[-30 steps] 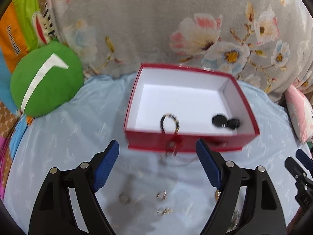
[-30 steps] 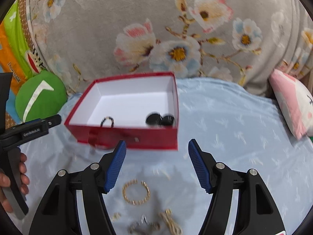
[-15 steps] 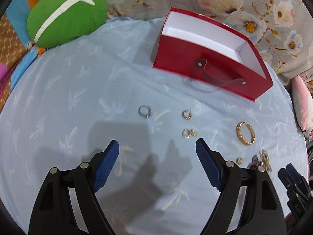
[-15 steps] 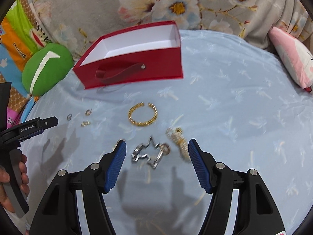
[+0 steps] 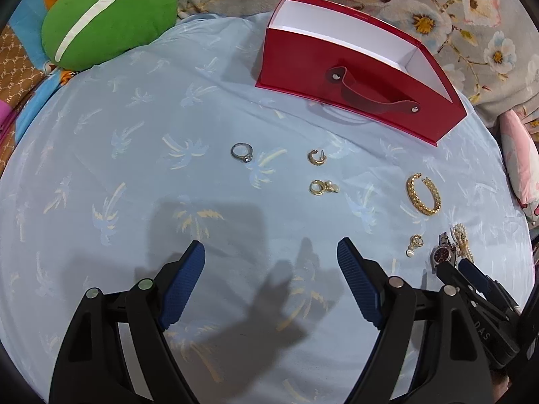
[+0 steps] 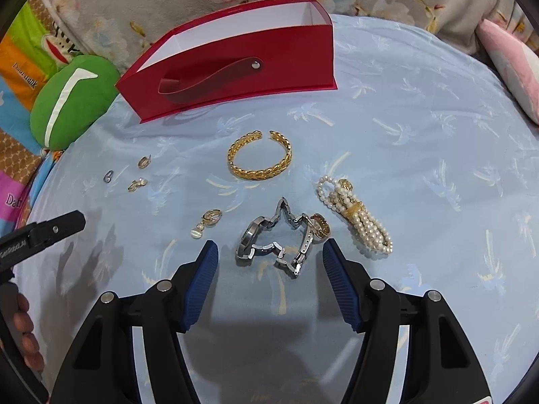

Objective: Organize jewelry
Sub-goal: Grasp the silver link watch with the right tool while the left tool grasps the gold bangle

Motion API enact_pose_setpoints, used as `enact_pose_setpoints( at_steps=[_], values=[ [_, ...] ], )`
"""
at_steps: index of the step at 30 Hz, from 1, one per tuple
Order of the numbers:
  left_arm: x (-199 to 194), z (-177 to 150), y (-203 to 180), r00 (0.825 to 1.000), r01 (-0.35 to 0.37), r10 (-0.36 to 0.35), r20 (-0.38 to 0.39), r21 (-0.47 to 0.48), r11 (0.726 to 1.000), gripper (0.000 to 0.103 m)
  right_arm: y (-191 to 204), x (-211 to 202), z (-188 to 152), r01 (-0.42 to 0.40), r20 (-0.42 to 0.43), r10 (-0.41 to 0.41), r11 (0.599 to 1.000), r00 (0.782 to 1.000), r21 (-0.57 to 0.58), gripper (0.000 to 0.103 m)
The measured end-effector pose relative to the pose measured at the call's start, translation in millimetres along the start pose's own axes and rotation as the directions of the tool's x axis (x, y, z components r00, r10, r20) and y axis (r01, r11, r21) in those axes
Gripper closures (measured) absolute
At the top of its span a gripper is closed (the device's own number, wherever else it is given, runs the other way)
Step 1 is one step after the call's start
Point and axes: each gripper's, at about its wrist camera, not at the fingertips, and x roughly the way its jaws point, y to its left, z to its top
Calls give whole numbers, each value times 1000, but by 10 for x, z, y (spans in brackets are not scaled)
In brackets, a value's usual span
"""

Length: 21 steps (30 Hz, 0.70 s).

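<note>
A red box (image 5: 353,80) with a white inside stands at the back of the blue cloth; it also shows in the right wrist view (image 6: 235,64). Loose on the cloth lie a silver ring (image 5: 242,152), gold earrings (image 5: 316,157) (image 5: 323,187), a gold bangle (image 6: 259,160), a pearl bracelet (image 6: 353,215), a silver watch (image 6: 279,242) and a drop earring (image 6: 209,220). My left gripper (image 5: 271,262) is open and empty, short of the ring and earrings. My right gripper (image 6: 269,262) is open, low over the cloth, its fingers flanking the watch's near end.
A green cushion (image 5: 104,13) lies at the back left. A grey floral fabric (image 6: 134,0) rises behind the box. A pink pillow (image 6: 512,64) sits at the right edge. The right gripper shows at the left wrist view's lower right (image 5: 471,286).
Both grippers have pulled back from the box and tilted down toward the cloth. The box's inside has dropped out of sight and the loose jewelry now lies ahead of both grippers.
</note>
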Motion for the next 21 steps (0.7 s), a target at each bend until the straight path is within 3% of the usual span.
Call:
enact_pose_setpoints(
  at_steps=[5,10,21],
  values=[
    [18,10,-16,1000,5,-5,-3,1,1000,25,13,61,26,-1,-6,1,1000,1000,0,51],
    [29,31,-79,1000,13,-13,-3,14,1000,25,11,83,46,-19,-7,19,1000,1000,-6,83],
    [92,219,-622,996,86,-86,-9,109,990,25,-33,-206,-104,-25,-2,25,999,1000,-37,86]
  ],
)
